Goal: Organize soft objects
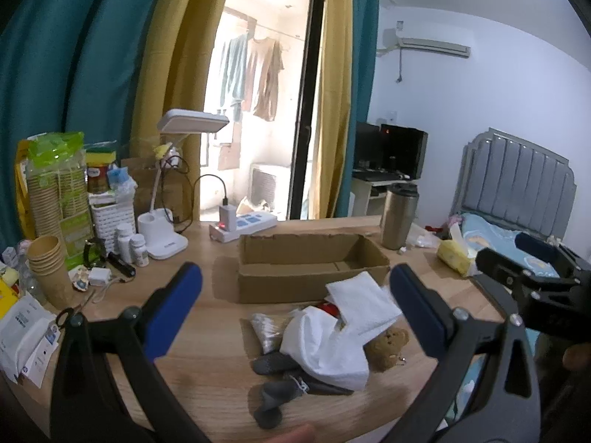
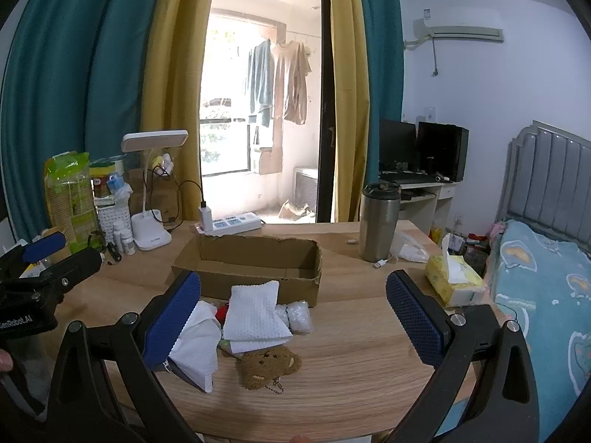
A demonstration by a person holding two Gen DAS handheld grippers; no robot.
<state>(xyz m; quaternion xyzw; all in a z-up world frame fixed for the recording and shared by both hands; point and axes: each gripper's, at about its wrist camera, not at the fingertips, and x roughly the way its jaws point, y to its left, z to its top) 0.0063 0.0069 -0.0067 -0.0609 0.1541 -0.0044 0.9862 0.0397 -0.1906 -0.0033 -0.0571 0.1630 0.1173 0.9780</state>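
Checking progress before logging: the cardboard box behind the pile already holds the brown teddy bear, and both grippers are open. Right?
Not quite. The teddy bear lies on the table in front of the cardboard box, whose inside looks empty in the right wrist view. The left gripper and right gripper are open.

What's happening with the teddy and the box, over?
Left gripper and right gripper open, empty. Teddy on table in soft pile, outside cardboard box. White cloth lies between teddy and box.
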